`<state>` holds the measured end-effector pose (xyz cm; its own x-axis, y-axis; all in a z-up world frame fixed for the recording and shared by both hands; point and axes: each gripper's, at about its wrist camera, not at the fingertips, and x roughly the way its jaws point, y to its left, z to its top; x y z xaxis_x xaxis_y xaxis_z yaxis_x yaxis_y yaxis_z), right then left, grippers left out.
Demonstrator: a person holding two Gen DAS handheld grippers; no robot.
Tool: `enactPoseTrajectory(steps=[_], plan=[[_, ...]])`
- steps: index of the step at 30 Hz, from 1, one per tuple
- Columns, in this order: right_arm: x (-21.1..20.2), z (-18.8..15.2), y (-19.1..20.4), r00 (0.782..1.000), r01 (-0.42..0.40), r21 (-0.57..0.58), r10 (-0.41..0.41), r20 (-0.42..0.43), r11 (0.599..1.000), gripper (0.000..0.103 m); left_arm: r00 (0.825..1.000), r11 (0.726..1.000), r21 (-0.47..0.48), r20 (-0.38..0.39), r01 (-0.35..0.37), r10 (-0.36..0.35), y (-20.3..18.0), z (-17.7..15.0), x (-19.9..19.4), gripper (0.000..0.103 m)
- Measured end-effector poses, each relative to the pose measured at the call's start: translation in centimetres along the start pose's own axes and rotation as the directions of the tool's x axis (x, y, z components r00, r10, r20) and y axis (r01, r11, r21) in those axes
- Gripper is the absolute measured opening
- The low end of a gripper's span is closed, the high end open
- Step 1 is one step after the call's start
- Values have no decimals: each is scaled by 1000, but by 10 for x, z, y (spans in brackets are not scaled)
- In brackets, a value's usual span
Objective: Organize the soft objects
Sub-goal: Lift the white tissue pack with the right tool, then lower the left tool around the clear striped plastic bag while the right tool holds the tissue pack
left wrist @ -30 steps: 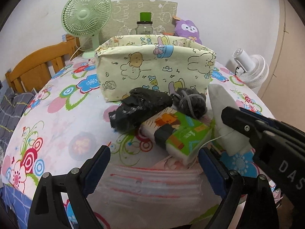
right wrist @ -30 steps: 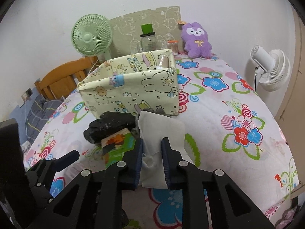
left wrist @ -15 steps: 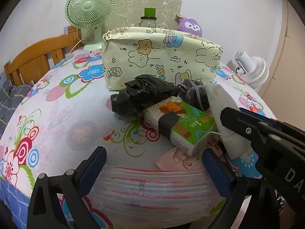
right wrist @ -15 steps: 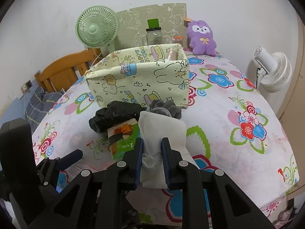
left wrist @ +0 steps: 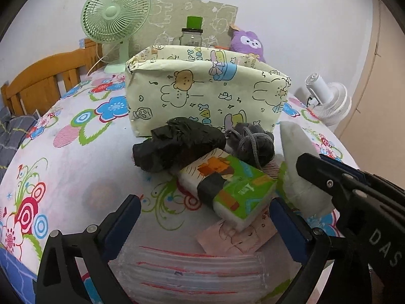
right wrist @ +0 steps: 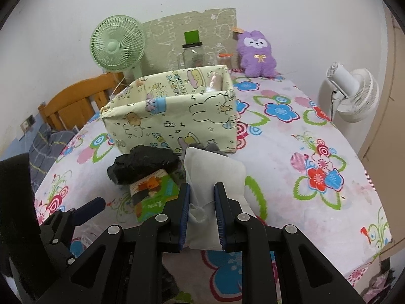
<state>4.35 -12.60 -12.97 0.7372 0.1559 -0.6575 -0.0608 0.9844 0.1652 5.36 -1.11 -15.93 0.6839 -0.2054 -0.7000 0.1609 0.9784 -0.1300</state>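
Plain white wall (right wrist: 291,5) behind, a bit scuffed. Flowery tablecloth (right wrist: 291,152) over the table. Wooden chair (left wrist: 43,81) at left, green fan (left wrist: 115,15) beside it, white fan (right wrist: 354,93) off right, beige panel (right wrist: 395,101) at edge.

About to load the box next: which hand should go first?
Probably the right. The right gripper is already shut on the white pouch, with the open-topped box straight ahead. The left gripper is open and holds nothing.
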Motion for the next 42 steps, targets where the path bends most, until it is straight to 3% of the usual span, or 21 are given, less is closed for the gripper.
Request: enactPoseTrajectory(steps=[8, 24, 32, 42], plan=[[2, -5, 0, 1000, -21, 4, 21, -12, 1000, 22, 1000, 1000, -16, 16, -19, 20, 7, -2, -10, 102], [-32, -22, 10, 999, -7, -8, 7, 47, 1000, 22, 998, 1000, 7, 64, -17, 16, 2, -18, -38, 103], [-32, -38, 14, 999, 24, -16, -23, 37, 1000, 22, 996, 998, 27, 71, -52, 50, 1, -38, -35, 103], [-23, -47, 23, 999, 36, -23, -36, 16, 999, 22, 996, 999, -1, 79, -38, 38, 9, -44, -25, 103]])
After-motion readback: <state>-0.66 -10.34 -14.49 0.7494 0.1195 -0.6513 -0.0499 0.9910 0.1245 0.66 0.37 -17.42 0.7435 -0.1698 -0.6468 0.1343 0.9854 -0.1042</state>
